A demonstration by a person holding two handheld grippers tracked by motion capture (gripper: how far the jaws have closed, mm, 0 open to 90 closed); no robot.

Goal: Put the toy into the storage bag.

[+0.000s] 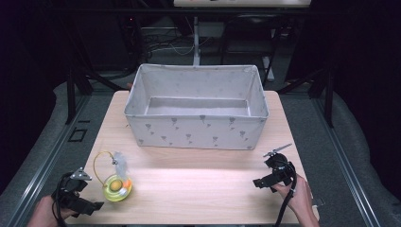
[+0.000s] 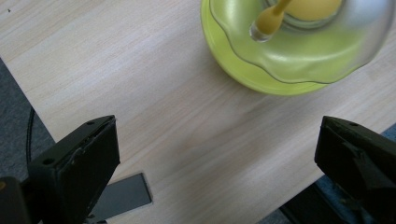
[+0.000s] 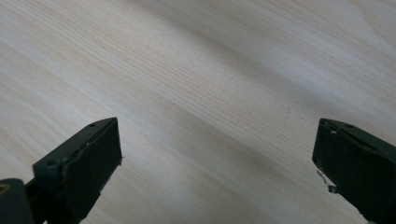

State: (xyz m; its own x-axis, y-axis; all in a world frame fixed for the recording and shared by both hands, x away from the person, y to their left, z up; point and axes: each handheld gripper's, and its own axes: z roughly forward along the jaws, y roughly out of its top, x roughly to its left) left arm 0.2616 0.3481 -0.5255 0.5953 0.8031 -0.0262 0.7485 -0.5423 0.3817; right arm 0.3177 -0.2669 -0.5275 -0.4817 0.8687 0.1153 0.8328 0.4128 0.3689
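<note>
So the yellow-green toy (image 1: 117,187) (clear dome, orange ball inside, a wire loop with a feather on top) sits on the wooden surface (image 1: 198,184) near its front left corner. The left hand-held gripper (image 1: 97,206) is just beside it, jaws spread wide with bare wood between them. The right hand-held gripper (image 1: 257,182) hovers well apart at the right, also released. A grey fabric bin (image 1: 196,132) stands behind.
</note>
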